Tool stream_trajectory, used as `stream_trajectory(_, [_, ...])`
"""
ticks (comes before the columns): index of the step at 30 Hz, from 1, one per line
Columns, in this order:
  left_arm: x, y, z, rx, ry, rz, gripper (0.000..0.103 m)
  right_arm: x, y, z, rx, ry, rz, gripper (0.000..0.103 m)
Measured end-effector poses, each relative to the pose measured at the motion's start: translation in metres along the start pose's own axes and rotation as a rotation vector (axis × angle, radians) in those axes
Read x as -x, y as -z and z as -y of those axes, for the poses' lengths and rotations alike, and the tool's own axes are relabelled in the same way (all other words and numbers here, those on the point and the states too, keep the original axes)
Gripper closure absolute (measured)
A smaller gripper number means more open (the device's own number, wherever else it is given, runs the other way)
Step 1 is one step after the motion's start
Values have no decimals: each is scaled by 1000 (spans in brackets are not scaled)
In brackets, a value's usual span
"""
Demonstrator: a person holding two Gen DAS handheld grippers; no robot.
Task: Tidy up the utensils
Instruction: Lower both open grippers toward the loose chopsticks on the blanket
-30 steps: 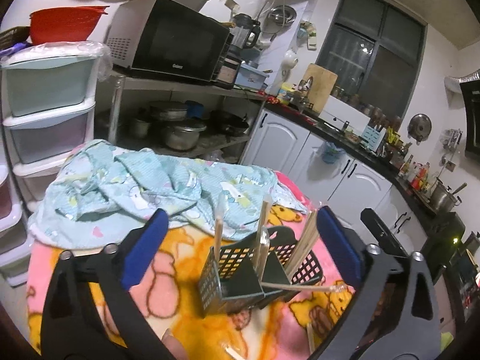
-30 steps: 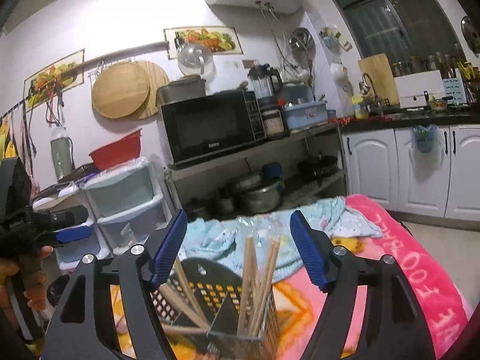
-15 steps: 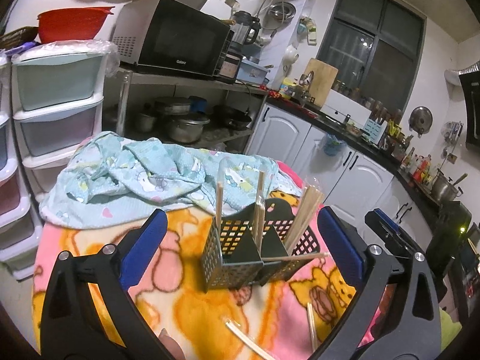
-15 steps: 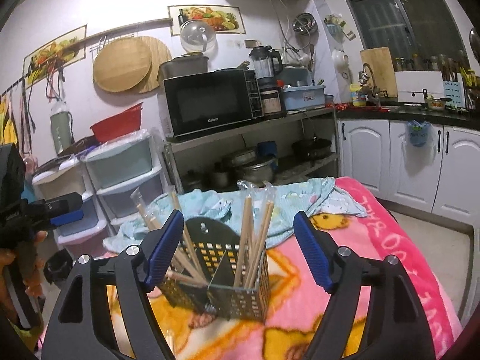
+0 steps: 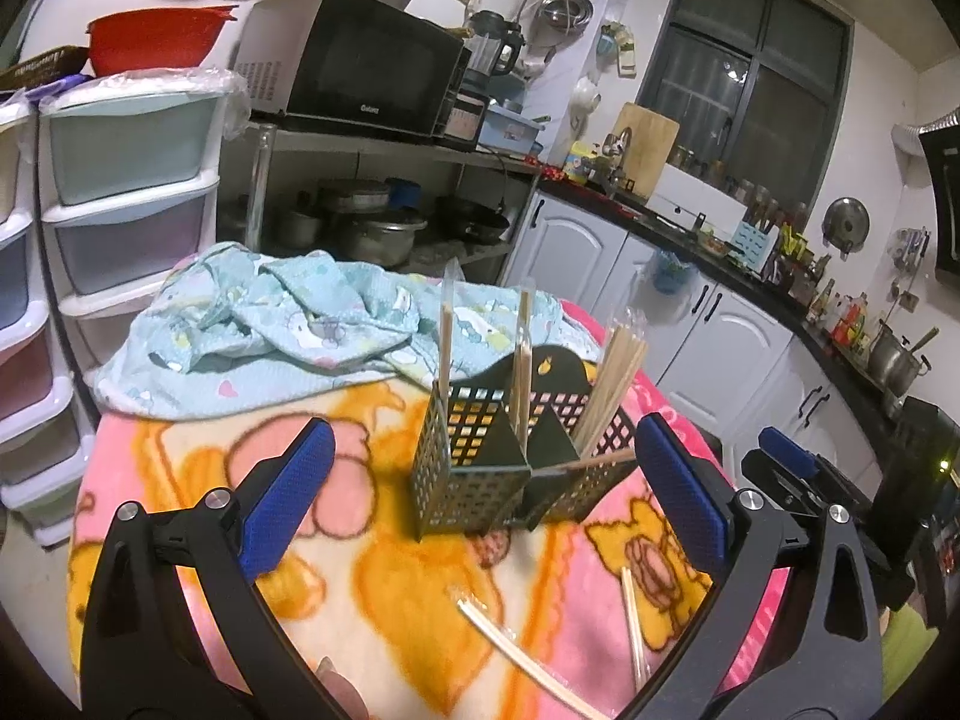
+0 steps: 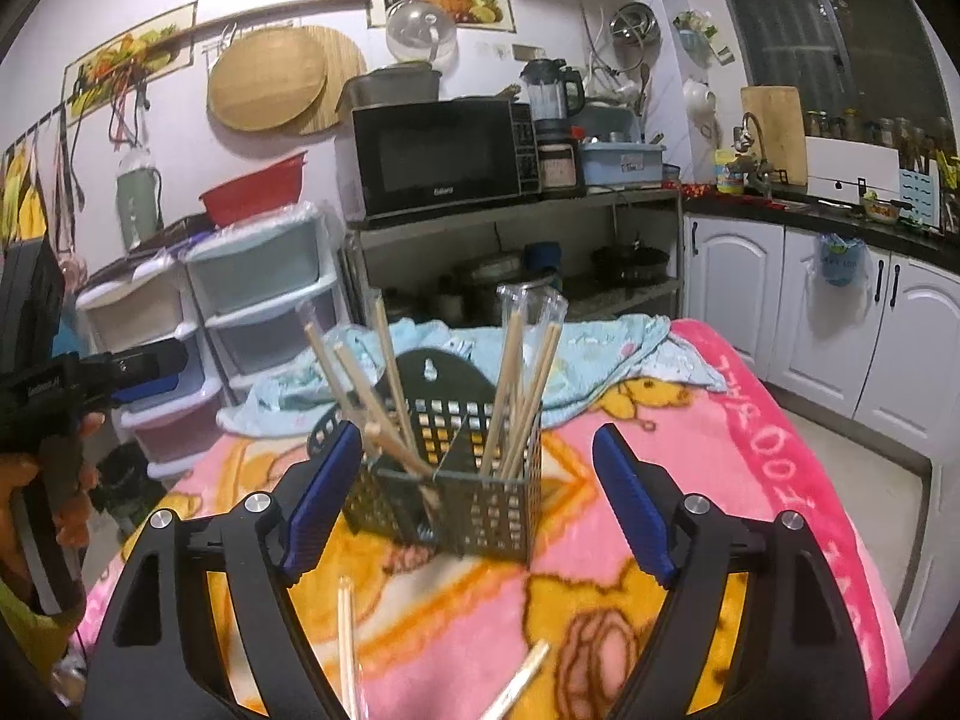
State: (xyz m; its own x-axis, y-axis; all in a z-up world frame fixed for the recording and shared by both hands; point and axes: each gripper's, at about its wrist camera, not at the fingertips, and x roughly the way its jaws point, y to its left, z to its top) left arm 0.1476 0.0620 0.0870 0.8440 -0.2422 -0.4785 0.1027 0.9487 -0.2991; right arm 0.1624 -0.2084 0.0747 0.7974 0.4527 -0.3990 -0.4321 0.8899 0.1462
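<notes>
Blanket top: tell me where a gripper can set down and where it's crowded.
Free: the pink blanket right of the utensil caddy, toward the cabinets, and the stretch left of it, between the left gripper and the blue cloth. Crowded: in front of the caddy, where loose chopsticks lie.

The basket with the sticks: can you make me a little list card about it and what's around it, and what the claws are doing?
holder: dark mesh basket with compartments, upright on the blanket
in holder: wrapped chopsticks standing, leaning different ways
loose: two chopstick packs lying on the blanket, in front of the basket
surface: pink and yellow cartoon blanket
behind basket: crumpled light blue cloth
left claw: open, empty
right claw: open, empty
</notes>
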Motion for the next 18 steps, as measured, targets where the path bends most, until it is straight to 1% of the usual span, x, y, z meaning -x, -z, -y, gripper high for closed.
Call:
stream_trajectory(5, [1, 8, 1, -12, -14, -13, 11, 4, 10, -2, 3, -1, -36, 26])
stream_trajectory(18, [-6, 33, 1, -19, -23, -76, 11, 8, 31, -3, 23, 1, -132, 25])
